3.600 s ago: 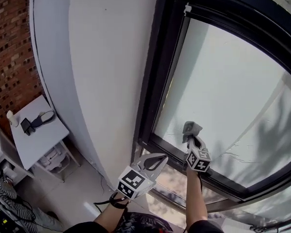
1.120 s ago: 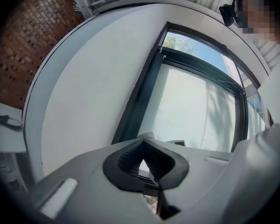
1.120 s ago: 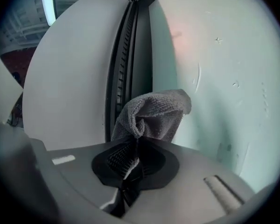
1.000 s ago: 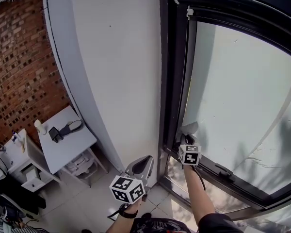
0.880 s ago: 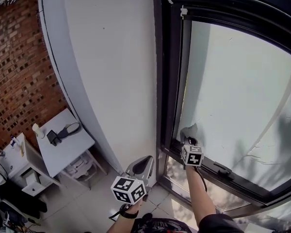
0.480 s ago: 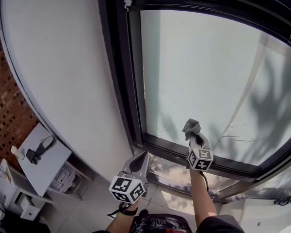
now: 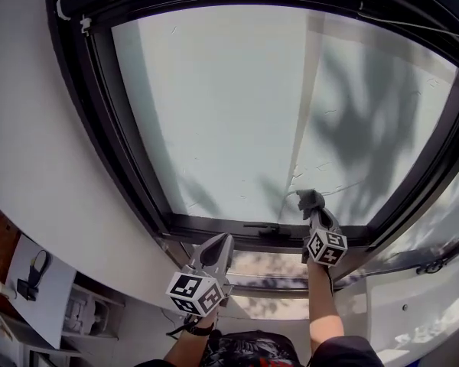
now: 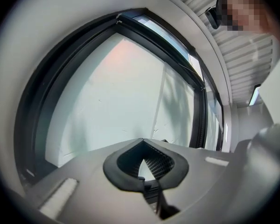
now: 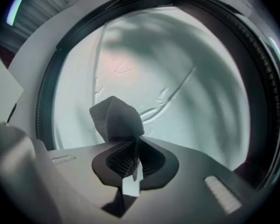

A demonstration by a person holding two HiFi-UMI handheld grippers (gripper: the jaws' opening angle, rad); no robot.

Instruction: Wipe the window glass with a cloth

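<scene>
There is a big window with a black window frame and pale window glass. A gray shadow like leaves lies on the glass, near the right side of the frame.

The right hand-held gripper is shut tight on a gray cloth. In the right gripper view its jaws pinch the bottom of the cloth, and the rest of the cloth puffs out past the tips of the right hand-held gripper. The cloth is low on the glass, just above the bottom bar of the window frame and nearer the frame's right side. It is right up at the glass, but I cannot tell if it presses on it.

The left hand-held gripper is below the bottom bar of the window frame, off the glass. Its jaws are closed together and nothing is in them. In the left gripper view, light shows through the small gap behind the tips of the left hand-held gripper.

A small black handle sits on the bottom bar of the frame, between the two grippers.

Far down and to the left of the frame stands a white table with a black thing on it.
</scene>
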